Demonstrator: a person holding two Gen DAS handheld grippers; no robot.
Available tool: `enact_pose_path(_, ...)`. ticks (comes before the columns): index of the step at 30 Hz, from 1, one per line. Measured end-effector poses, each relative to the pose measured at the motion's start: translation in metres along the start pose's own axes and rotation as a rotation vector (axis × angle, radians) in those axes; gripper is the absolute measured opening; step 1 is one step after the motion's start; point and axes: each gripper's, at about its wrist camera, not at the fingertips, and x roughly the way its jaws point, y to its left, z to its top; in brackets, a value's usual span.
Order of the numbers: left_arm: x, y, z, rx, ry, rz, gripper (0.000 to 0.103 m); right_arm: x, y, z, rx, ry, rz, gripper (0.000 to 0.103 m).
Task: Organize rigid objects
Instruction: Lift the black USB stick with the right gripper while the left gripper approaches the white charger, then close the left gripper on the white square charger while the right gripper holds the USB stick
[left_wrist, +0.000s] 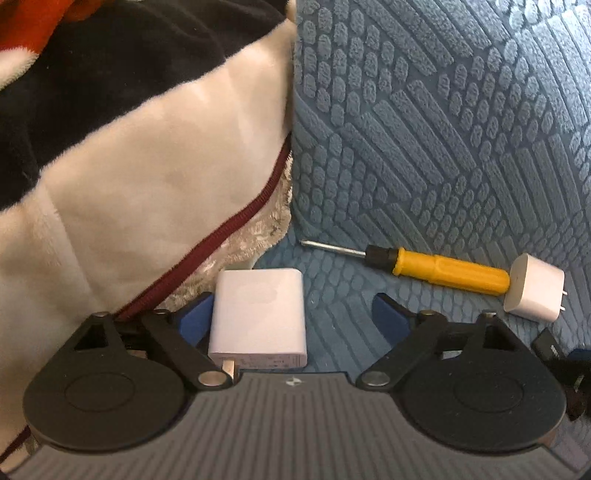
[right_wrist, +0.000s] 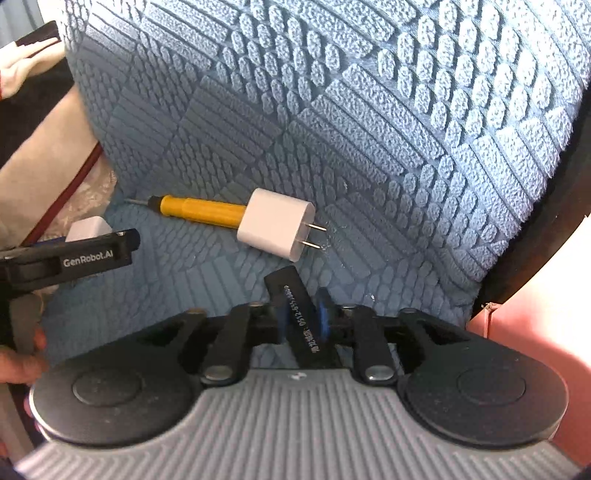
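chargers and a screwdriver lie on the blue sofa cushion (left_wrist: 443, 129). square white charger (left_wrist: 258, 317) sits between the spread left tool (left_wrist: 295, 314), against its left finger, not pinched; centre it before closing. blanket (left_wrist: 147, 166) crowds that side, open cushion to the right. right tool (right_wrist: 301, 314) pinches a black stick (right_wrist: 299, 314); small charger (right_wrist: 275, 223) touches the yellow screwdriver (right_wrist: 199, 210) just ahead.

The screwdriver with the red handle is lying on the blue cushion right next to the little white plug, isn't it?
Not quite: the screwdriver has a yellow handle, not red. The right wrist view shows it clearly. The rest holds: it lies on the blue cushion, its handle end right beside the little white plug.
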Motion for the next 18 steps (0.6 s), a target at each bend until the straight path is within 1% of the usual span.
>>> enact_pose_path(1, 0.001, 0.001, 0.001, 0.000, -0.004, 0.005, 0.079, 0.001, 0.000, -0.002, -0.008, 0.006, 0.000, 0.034)
enact_pose_path(2, 0.002, 0.003, 0.002, -0.003, -0.008, 0.012, 0.067, 0.001, 0.001, -0.003, -0.026, 0.003, -0.004, 0.035)
enact_pose_path(3, 0.004, 0.006, 0.004, -0.012, -0.009, 0.015, 0.061, 0.001, 0.002, -0.002, -0.037, 0.003, -0.010, 0.035)
enact_pose_path(4, 0.005, 0.010, 0.006, -0.029, -0.006, 0.002, 0.058, 0.001, 0.001, -0.002, -0.035, 0.005, -0.012, 0.035)
enact_pose_path(5, 0.007, 0.015, 0.008, -0.047, -0.002, -0.015, 0.057, 0.000, 0.001, -0.002, -0.028, 0.006, -0.011, 0.035)
enact_pose_path(10, 0.008, 0.019, 0.009, -0.067, 0.005, -0.071, 0.057, -0.005, -0.006, -0.004, -0.018, 0.004, -0.009, 0.035)
enact_pose_path(13, 0.002, 0.018, 0.007, -0.080, 0.021, -0.107, 0.057, -0.008, -0.006, -0.005, -0.024, 0.008, -0.019, 0.032)
enact_pose_path(17, -0.006, 0.017, 0.005, -0.098, 0.055, -0.174, 0.057, -0.010, 0.000, -0.005, -0.043, 0.007, -0.041, 0.029)
enact_pose_path(18, -0.009, 0.018, 0.005, -0.106, 0.065, -0.200, 0.056, -0.011, 0.001, -0.006, -0.048, 0.005, -0.039, 0.028)
